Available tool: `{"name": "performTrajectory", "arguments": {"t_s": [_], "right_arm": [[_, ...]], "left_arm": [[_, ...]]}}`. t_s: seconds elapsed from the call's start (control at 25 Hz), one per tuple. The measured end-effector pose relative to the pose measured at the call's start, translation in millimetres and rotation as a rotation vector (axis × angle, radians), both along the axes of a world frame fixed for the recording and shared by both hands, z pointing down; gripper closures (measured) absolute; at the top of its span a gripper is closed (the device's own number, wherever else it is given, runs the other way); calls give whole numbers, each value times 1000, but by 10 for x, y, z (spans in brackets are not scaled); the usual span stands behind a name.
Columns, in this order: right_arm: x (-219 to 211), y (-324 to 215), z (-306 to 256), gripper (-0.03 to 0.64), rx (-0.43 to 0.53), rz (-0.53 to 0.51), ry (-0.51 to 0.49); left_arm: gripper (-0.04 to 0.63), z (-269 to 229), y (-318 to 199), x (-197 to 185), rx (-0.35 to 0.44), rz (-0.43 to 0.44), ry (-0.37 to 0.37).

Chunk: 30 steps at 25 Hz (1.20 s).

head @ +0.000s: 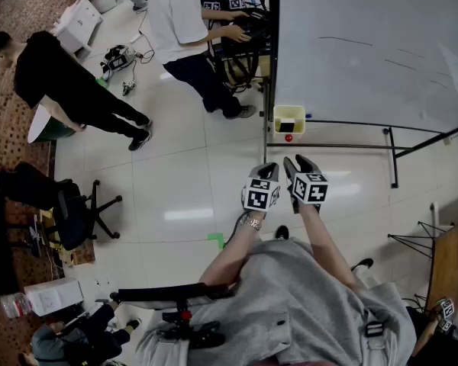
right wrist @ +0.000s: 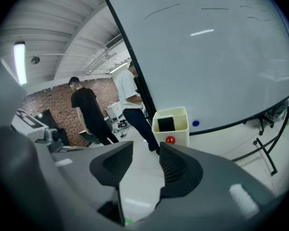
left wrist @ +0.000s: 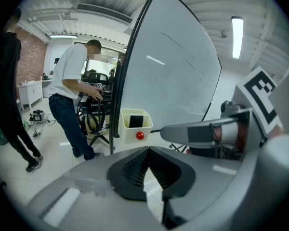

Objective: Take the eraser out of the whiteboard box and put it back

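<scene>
Left gripper (left wrist: 147,150) closed, right gripper (right wrist: 146,149) parted, both empty; eraser (right wrist: 165,123) in box (right wrist: 182,130), person (right wrist: 126,88) beside.

1. The whiteboard (head: 366,44) looks smooth and glossy.
2. The whiteboard box (right wrist: 180,131) is smooth cream plastic; the eraser (right wrist: 165,123) looks matt black.
3. The floor (head: 183,189) is glossy tile.
4. The left gripper (left wrist: 147,152) and right gripper (right wrist: 147,153) have matt grey plastic shells, with black ribbed tongs.

You'll see the black eraser (right wrist: 166,123) standing upright inside the open-topped, pale yellow whiteboard box (right wrist: 182,134), which sits at the whiteboard's (right wrist: 207,57) bottom corner with a red round knob (right wrist: 170,140) on its front.
</scene>
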State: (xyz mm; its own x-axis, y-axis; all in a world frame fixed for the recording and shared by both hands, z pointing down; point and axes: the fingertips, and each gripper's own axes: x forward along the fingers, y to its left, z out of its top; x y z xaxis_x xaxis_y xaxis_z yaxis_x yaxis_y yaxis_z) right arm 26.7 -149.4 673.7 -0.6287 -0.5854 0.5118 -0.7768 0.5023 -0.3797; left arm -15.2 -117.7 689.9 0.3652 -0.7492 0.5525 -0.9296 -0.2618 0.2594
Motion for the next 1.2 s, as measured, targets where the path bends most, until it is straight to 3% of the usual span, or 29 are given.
{"name": "performTrajectory", "arguments": {"t_s": [0.12,0.28,0.56,0.76,0.92,0.96,1.04,1.2], "right_arm": [[-161,-495,18,385,10,47,45],[-294,-993,99,345,10,116,106],[-373,-1187,348,322,-43,162,176],[-478,-1341,451,302,-63,128,210],[-494,-1397,632,304,-133,100,244],[-490,-1393,660,341,-144,87,252],[-486,-1377,656,342,-152,50,259],[-383,-1305,374,344,-143,8,204]], "left_arm": [[594,-31,-351,-368,0,-3,-13],[594,-117,-832,-710,17,28,-13],[594,-73,-1179,-719,0,140,1],[594,-72,-1453,-653,2,161,0],[594,-170,-1653,-583,19,161,-1],[594,-191,-1684,-579,21,156,0],[594,-233,-1748,-594,27,146,1],[594,-262,-1829,-636,34,125,6]]}}
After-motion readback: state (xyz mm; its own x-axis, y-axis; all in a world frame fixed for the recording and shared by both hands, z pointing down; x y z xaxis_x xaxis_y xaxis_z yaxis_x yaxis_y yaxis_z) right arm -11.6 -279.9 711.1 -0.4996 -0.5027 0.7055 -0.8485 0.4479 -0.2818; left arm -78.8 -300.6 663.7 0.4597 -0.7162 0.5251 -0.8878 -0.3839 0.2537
